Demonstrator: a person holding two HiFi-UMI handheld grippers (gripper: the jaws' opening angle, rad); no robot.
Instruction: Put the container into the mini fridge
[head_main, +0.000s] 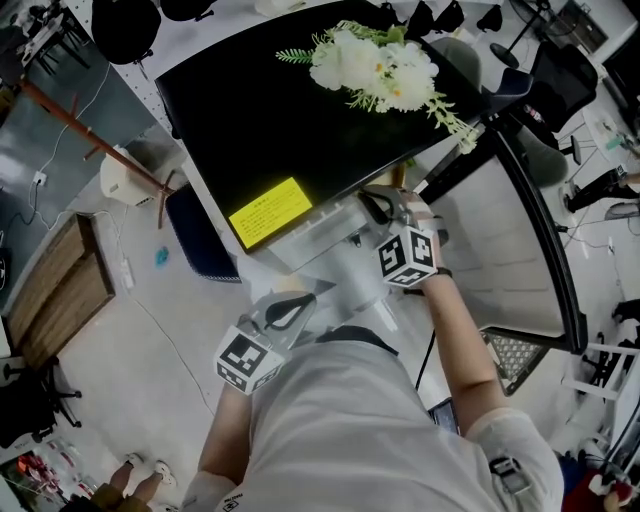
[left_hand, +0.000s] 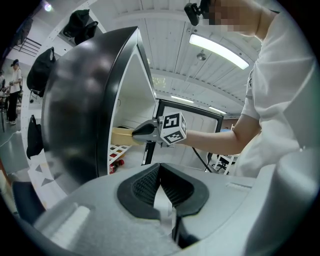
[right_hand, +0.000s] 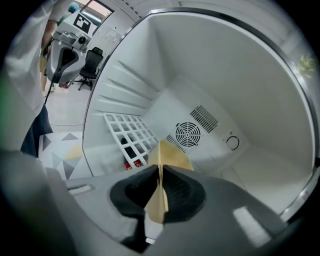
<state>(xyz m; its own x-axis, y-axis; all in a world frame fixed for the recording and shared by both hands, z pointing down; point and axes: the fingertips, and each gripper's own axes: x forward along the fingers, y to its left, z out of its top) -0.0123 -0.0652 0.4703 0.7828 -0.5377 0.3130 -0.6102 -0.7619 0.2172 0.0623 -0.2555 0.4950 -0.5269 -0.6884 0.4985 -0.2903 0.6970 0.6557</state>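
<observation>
Right tongs (right_hand: 159, 175) are clamped tight on the thin edge of the tan container (right_hand: 171, 155). It pokes out just past their tips, in the open mouth of the mini fridge (right_hand: 225, 70). Beyond it comes the white wire shelf (right_hand: 131, 131), then the fan grille (right_hand: 188, 134) on the back wall. Left tongs (left_hand: 160, 181) are pinched together, empty, outside beside the fridge's black shell.

Bright ceiling strip lights (left_hand: 218, 50) flood the room evenly, leaving soft shadows and a pale sheen on the black shell of the mini fridge (left_hand: 75, 115), while wide-angle lenses bend and blacken the frame edges.
</observation>
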